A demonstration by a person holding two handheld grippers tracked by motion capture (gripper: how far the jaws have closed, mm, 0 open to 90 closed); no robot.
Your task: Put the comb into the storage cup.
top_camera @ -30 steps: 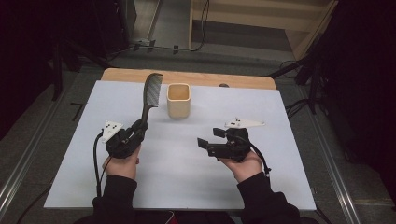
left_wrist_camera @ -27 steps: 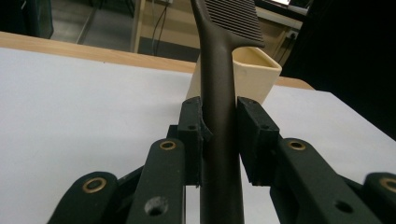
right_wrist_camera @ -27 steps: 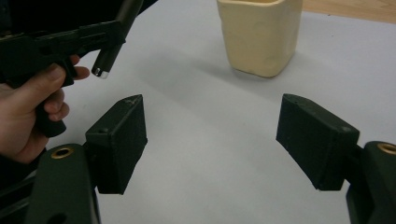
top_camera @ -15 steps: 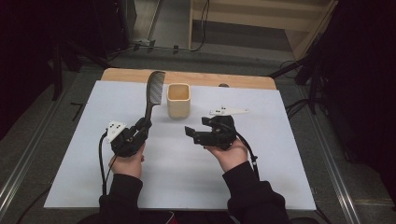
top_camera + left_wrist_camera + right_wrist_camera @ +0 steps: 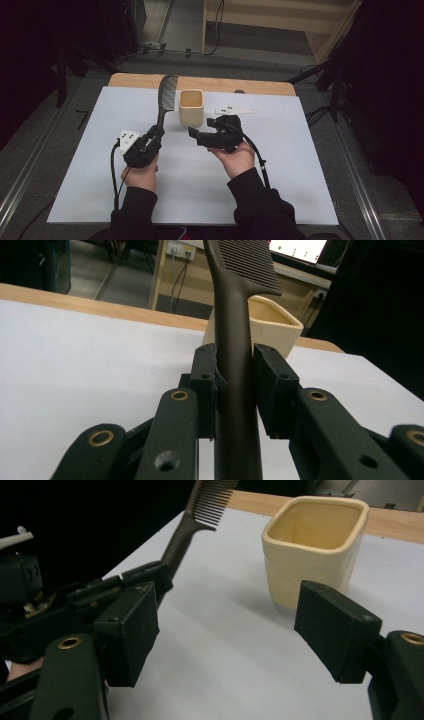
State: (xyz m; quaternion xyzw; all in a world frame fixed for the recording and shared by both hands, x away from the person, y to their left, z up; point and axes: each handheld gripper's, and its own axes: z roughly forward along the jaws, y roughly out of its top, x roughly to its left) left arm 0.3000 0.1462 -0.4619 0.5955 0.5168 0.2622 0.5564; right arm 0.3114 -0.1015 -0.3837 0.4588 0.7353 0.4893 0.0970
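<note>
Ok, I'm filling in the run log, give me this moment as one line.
left gripper: shut on comb handle, held upright | right gripper: open, empty, facing cup | cup: upright on table

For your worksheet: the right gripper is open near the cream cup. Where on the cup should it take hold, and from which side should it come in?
Grip the cream cup across two opposite flat walls, below the rim, coming in level from the person's side. It stands upright with squarish, straight sides, so flat pads should seat well. The right gripper already faces it with jaws spread wider than the cup; the comb stands to its left.
</note>
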